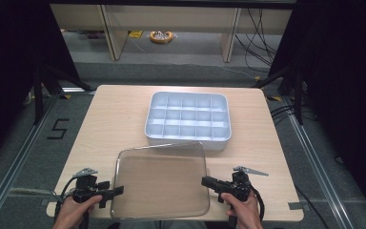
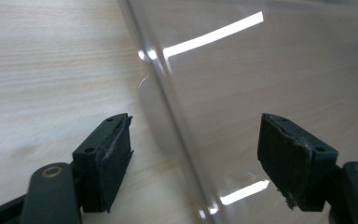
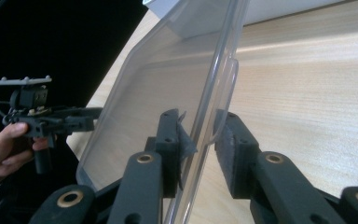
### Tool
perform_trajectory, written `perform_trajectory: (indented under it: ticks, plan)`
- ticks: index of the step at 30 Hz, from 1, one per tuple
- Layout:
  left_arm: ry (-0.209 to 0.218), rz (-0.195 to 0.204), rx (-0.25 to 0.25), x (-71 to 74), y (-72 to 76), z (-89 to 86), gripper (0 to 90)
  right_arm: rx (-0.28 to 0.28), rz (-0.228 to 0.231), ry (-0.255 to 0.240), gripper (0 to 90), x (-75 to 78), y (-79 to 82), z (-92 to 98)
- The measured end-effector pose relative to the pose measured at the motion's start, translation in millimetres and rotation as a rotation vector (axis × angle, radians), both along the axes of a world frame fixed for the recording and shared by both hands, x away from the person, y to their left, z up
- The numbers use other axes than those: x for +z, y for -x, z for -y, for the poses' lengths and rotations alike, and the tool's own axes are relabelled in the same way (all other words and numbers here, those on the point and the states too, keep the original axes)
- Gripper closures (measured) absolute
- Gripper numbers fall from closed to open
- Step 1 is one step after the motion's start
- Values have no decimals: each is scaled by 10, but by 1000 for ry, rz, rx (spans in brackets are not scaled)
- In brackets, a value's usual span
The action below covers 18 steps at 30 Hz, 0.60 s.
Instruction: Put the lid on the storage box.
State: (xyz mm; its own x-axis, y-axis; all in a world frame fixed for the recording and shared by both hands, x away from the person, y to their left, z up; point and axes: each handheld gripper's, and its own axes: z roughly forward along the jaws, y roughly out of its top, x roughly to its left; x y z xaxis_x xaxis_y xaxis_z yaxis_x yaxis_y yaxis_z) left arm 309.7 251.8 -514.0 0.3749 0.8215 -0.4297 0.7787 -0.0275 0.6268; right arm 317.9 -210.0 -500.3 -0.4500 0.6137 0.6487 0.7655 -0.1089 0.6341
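A clear, rounded-rectangular plastic lid [image 1: 161, 179] lies at the near edge of the pale wooden bench [image 1: 114, 114], just in front of a white, many-celled plastic organiser tray [image 1: 188, 117]. The right hand-held gripper [image 3: 200, 140] is clamped on the lid's right rim. The left hand-held gripper [image 2: 193, 149] has its jaws apart, straddling the lid's left rim without pressing it.

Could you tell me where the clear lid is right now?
In the high view the clear lid lies at the table's near edge, just in front of the white compartment tray, between the left gripper and right gripper.
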Motion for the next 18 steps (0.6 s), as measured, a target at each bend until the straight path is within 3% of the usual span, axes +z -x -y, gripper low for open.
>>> perform_trajectory:
  ticks: [3, 4, 7, 8, 9, 11, 13, 14, 15, 16, 18]
  plan:
    - [24, 1, 13, -11, -39, -10, 268, 13, 17, 5, 729, 14, -8, 6]
    - [51, -7, 28, -19, -61, -38, 281, 17, 15, 2, 730, 16, -11, 9]
    - [47, 1, 41, -25, -63, -40, 393, 11, 10, -1, 728, 8, -19, 3]
    - [45, -12, 15, -20, -63, -50, 409, 13, 8, 1, 729, 3, -26, 3]
    - [22, -4, 23, -13, -53, -24, 421, 9, -2, 0, 728, 4, -28, -2]
    - [21, -2, 27, -9, -49, -22, 428, 8, -2, 2, 727, 4, -30, -4]
    - [37, 5, 42, 7, -40, -38, 463, -8, -39, 2, 719, 36, -14, -28]
    - [32, 26, 52, 47, -22, -54, 510, -17, 2, 80, 706, 45, -28, -29]
    - [32, 26, 52, 47, -22, -54, 525, -38, -1, 124, 711, 79, -12, -42]
    - [22, 45, 58, 78, -4, -46, 539, -33, 37, 180, 715, 96, -18, -28]
    - [17, 46, 65, 91, 5, -37, 538, -40, 29, 197, 715, 117, -13, -44]
